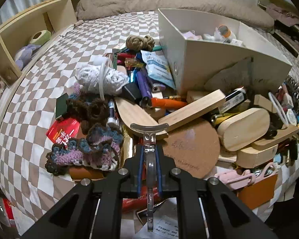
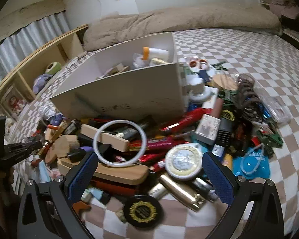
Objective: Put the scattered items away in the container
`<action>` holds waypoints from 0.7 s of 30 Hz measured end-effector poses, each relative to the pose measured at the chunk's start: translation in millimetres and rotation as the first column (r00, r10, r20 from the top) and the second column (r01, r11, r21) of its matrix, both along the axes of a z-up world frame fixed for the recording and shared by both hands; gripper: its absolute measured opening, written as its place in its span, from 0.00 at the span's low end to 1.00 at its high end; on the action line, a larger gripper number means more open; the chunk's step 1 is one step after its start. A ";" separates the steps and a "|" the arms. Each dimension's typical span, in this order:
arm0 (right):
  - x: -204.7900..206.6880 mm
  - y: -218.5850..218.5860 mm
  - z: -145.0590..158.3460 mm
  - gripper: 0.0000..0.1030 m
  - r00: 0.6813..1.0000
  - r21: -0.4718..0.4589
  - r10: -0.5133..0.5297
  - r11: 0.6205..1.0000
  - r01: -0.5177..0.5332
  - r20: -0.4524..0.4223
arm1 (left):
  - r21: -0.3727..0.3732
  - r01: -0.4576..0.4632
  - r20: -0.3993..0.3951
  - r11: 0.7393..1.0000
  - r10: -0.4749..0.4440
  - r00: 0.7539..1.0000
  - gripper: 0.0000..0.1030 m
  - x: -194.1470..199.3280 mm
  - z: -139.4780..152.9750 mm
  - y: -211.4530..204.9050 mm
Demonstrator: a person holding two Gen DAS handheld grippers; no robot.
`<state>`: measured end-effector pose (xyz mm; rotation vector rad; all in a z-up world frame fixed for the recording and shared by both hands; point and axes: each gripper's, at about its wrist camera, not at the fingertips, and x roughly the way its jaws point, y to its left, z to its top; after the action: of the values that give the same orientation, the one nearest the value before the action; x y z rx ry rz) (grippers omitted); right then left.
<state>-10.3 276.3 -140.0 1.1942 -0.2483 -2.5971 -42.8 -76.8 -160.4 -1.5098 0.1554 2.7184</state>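
Note:
A white open box (image 1: 219,59) stands on the checkered bed; it also shows in the right wrist view (image 2: 129,91), holding a white bottle with an orange cap (image 2: 153,52). A heap of scattered items lies in front of it. My left gripper (image 1: 150,159) is shut on a clear plastic piece with a curved metal top (image 1: 149,128), held above the heap. My right gripper (image 2: 149,171) is open and empty above a round yellow-rimmed tin (image 2: 182,162) and a white ring (image 2: 119,143). The left gripper shows at the far left of the right wrist view (image 2: 28,141).
The heap holds wooden blocks (image 1: 191,109), a cork disc (image 1: 191,147), crochet pieces (image 1: 83,151), white yarn (image 1: 101,79), a gold tube (image 2: 181,192) and a black round lid (image 2: 142,211). A wooden shelf (image 1: 29,29) lines the left. A beige duvet (image 2: 179,20) lies at the back.

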 end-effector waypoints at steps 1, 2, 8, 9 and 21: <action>-0.7 -2.7 0.9 1.00 1.000 -0.005 0.010 1.000 -0.010 -0.002 | 0.003 0.000 -0.005 1.000 0.000 1.000 0.11 1.4 0.9 0.2; -1.6 -6.0 1.6 1.00 1.000 -0.008 0.022 1.000 -0.022 -0.005 | 0.004 -0.002 -0.011 1.000 0.002 1.000 0.11 1.8 2.5 0.4; -15.1 -29.7 -2.0 1.00 0.993 -0.004 0.115 0.993 -0.115 0.017 | 0.049 0.004 -0.040 0.999 -0.002 0.999 0.11 5.9 13.4 0.9; -17.7 -31.8 -3.6 1.00 0.992 -0.009 0.121 0.993 -0.121 0.027 | 0.056 0.008 -0.044 0.998 -0.005 0.999 0.11 6.8 15.3 1.5; -44.8 -48.9 -20.8 1.00 0.985 0.030 0.128 0.991 -0.133 0.112 | 0.119 0.040 -0.106 0.992 -0.028 0.994 0.11 13.6 34.7 7.8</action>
<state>-55.1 227.4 -160.8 1.3213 -0.1392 -2.4376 -29.1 -69.0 -125.7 -1.3231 0.0175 2.7260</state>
